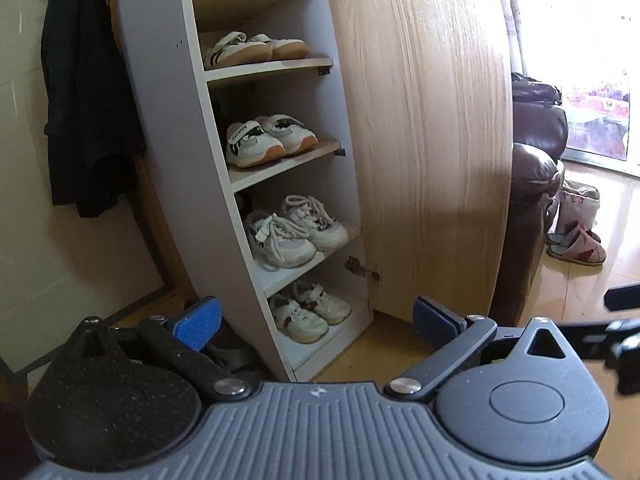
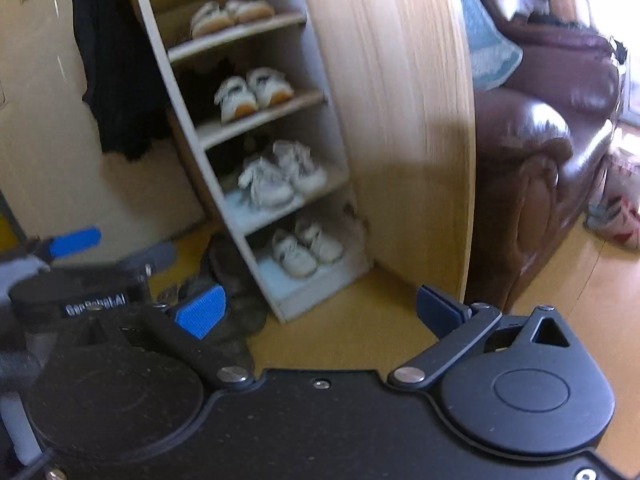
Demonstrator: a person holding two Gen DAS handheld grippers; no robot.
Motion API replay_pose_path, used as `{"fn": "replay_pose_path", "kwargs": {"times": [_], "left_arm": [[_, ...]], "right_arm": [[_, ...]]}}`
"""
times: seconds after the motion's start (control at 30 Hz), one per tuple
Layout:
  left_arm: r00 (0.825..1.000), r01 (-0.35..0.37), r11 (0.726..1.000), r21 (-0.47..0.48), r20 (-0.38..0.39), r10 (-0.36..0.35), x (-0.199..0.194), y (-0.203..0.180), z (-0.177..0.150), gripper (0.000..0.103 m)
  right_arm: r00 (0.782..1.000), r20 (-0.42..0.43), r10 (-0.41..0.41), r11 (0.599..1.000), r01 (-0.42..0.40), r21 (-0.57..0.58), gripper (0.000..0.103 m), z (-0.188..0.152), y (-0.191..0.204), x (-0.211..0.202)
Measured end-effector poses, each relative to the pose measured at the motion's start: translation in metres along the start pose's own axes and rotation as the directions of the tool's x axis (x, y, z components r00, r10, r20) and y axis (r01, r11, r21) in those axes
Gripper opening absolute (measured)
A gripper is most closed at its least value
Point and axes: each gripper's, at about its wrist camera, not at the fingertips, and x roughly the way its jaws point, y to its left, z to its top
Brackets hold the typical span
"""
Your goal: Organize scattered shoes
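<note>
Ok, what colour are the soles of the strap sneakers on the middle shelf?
Orange-tan gum soles on the white strap sneakers, clearest in the left wrist view.

Paired sneakers [image 1: 304,312] fill the open cabinet [image 1: 188,184] shelves.

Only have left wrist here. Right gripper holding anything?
Observer: No, the right gripper is open, nothing between its fingers.
Operator: Any loose shoes low left? My view is blocked there.
Observer: Yes. It's blurred, but dark shoes seem to lie on the floor against the bottom left corner of the cabinet.
</note>
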Motion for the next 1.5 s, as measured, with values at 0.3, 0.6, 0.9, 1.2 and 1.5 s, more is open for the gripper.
{"fn": "replay_pose_path", "kwargs": {"times": [0.3, 0.6, 0.9, 1.2, 1.5], "left_arm": [[0.998, -0.02, 1.0, -0.018, 0.052, 0.021, -0.037, -0.008, -0.001, 0.103], [0.998, -0.051, 0.999, -0.004, 0.044, 0.051, -0.046, -0.013, -0.005, 0.103], [0.993, -0.111, 0.994, 0.015, 0.035, 0.11, -0.034, -0.012, -0.013, 0.103], [0.995, -0.1, 0.994, 0.035, 0.013, 0.1, -0.023, -0.013, -0.028, 0.103], [0.998, -0.067, 0.998, 0.013, 0.0, 0.067, -0.024, -0.007, -0.032, 0.103]], "right_arm": [[1.0, 0.026, 0.0, 0.998, 0.001, -0.06, 0.103, -0.014, 0.006, -0.019], [1.0, 0.027, 0.006, 0.997, -0.004, -0.078, 0.103, -0.023, 0.011, -0.027], [0.997, 0.072, 0.007, 0.996, -0.001, -0.089, 0.103, -0.016, 0.016, -0.039], [0.976, 0.218, -0.028, 0.989, 0.059, -0.137, 0.103, 0.015, 0.033, -0.071], [0.975, 0.22, 0.026, 0.989, 0.008, -0.15, 0.103, 0.027, 0.057, -0.078]]}}
